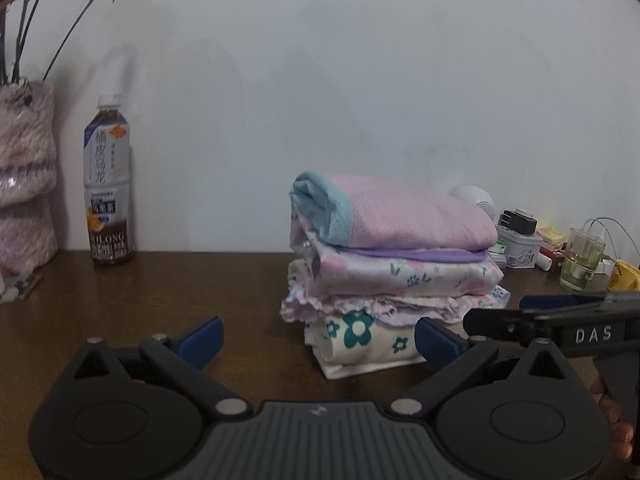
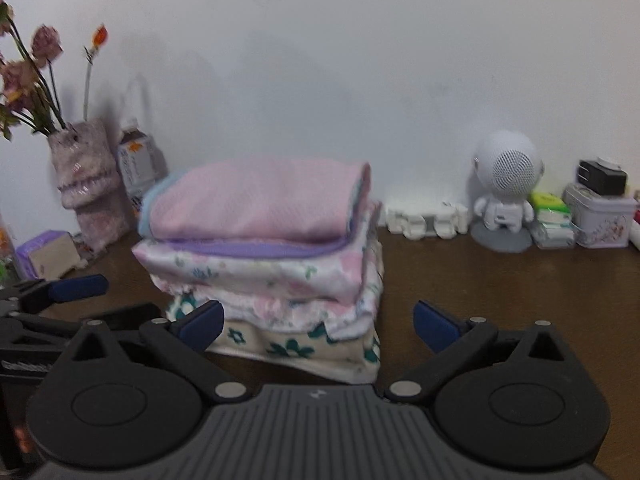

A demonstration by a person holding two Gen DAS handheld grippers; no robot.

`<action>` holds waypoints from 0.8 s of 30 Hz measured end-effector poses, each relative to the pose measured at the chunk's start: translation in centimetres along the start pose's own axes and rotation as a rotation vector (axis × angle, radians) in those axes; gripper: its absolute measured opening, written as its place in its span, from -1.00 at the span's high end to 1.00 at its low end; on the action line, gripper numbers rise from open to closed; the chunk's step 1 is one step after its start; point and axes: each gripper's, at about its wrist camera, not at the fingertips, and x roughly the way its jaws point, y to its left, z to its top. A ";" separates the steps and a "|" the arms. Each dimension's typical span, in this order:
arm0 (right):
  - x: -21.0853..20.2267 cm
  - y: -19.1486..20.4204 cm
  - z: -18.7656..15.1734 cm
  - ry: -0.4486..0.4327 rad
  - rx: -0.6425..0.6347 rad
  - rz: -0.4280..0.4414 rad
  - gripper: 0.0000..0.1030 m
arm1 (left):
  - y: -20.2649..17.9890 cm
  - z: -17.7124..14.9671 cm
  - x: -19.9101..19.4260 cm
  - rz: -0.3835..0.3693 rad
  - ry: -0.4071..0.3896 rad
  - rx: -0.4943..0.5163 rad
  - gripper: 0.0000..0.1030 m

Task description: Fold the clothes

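Observation:
A stack of folded clothes (image 1: 392,264) stands on the brown wooden table (image 1: 160,292). A pink garment with a blue edge (image 1: 400,216) lies on top, floral pieces lie under it, and a cream piece with teal flowers (image 1: 360,340) is at the bottom. The stack also shows in the right wrist view (image 2: 264,256). My left gripper (image 1: 318,338) is open and empty, just in front of the stack. My right gripper (image 2: 318,326) is open and empty, close to the stack's front. The right gripper's fingers (image 1: 552,308) reach in from the right in the left wrist view.
At the back left stand a tea bottle (image 1: 108,184) and a fuzzy pink vase with flowers (image 1: 24,184). At the back right are a white robot-shaped speaker (image 2: 506,188), a tin box (image 2: 600,220), a glass bottle (image 1: 584,256) and small clutter. The wall is right behind.

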 end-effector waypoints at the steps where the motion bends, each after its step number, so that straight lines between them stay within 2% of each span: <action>1: -0.1 0.0 -0.2 0.006 0.006 0.000 -0.99 | -0.1 -0.1 -0.2 0.003 0.007 -0.001 -0.98; 7: -1.3 1.1 -1.7 0.035 0.001 -0.018 -0.99 | -0.5 -1.3 -2.1 0.021 0.027 0.004 -0.99; 16: -4.6 3.3 -3.9 0.050 -0.006 -0.038 -0.99 | -0.7 -3.9 -7.3 0.025 0.064 -0.056 -0.99; 24: -8.5 5.4 -6.1 0.052 -0.009 -0.055 -0.99 | -1.6 -6.4 -12.7 0.052 0.050 -0.025 -0.99</action>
